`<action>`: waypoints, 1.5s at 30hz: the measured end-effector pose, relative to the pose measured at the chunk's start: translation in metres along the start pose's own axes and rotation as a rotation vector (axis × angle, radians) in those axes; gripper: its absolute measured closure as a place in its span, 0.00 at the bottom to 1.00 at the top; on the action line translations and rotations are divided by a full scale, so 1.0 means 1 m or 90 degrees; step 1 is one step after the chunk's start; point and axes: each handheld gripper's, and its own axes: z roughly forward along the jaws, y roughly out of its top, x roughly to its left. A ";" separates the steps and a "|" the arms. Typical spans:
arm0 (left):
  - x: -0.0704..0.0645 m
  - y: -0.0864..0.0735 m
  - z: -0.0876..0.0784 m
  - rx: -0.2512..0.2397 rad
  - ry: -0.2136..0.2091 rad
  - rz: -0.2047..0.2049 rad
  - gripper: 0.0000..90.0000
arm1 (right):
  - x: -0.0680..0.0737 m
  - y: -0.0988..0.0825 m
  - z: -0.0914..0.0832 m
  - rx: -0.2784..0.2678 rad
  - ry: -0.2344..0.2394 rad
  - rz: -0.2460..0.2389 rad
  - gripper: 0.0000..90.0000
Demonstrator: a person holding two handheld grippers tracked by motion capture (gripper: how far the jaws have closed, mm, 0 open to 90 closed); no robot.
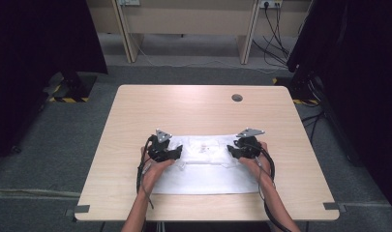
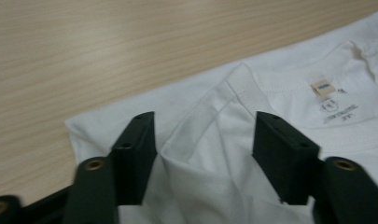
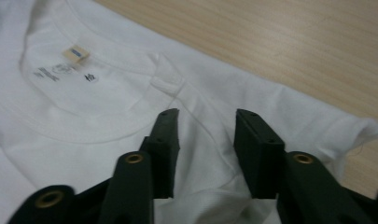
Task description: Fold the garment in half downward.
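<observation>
Forearms are coming in from the near edge, and I am holding my left gripper [image 1: 176, 151] and my right gripper [image 1: 232, 151] over the far part of a white shirt [image 1: 203, 176] lying flat on the table [image 1: 135, 111]. The shirt is spread with its collar [image 1: 203, 145] toward the far side and its long axis running across me, so each hand is sitting near its own shoulder, the collar between them.

My left fingers [image 2: 135, 144] are standing apart, straddling a raised fold of fabric just beside the collar seam without pressing on it. My right fingers [image 3: 165, 140] are closer together but also apart, with cloth lying between them and not visibly pinched. The label [image 3: 76, 53] is showing inside the neck opening.

I judge the next move to be closing both sets of fingers on the shoulders together, since both hands are about equally near.

Pale wood is bare around the shirt, with a round cable hole [image 1: 237, 97] far right. Grey carpet, dark curtains and another desk [image 1: 184, 19] are lying beyond.
</observation>
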 end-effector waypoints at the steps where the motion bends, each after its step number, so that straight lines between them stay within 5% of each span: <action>1: 0.000 0.000 0.000 0.000 0.000 0.000 0.79 | 0.000 0.000 0.000 0.000 0.000 0.000 0.86; 12: 0.002 0.000 -0.025 -0.061 -0.038 -0.025 0.93 | 0.011 0.009 -0.024 -0.051 -0.009 -0.020 0.95; 13: 0.002 -0.001 -0.034 -0.087 -0.060 -0.033 0.93 | 0.013 0.009 -0.033 -0.069 -0.001 -0.020 0.95; 18: -0.001 -0.004 -0.045 -0.105 -0.080 -0.035 0.93 | 0.020 0.001 -0.054 -0.106 0.023 -0.022 0.95; 21: -0.007 -0.017 -0.062 -0.118 -0.117 -0.034 0.93 | 0.023 -0.006 -0.062 -0.119 0.034 -0.017 0.95; 28: -0.011 -0.037 -0.080 -0.117 -0.153 -0.028 0.91 | 0.032 -0.031 -0.079 -0.147 0.071 -0.013 0.94; 32: -0.015 -0.053 -0.092 -0.112 -0.197 -0.036 0.89 | 0.039 -0.049 -0.090 -0.148 0.081 -0.018 0.93; 45: -0.013 -0.072 -0.111 -0.093 -0.229 -0.044 0.78 | 0.043 -0.077 -0.125 -0.167 0.103 0.013 0.76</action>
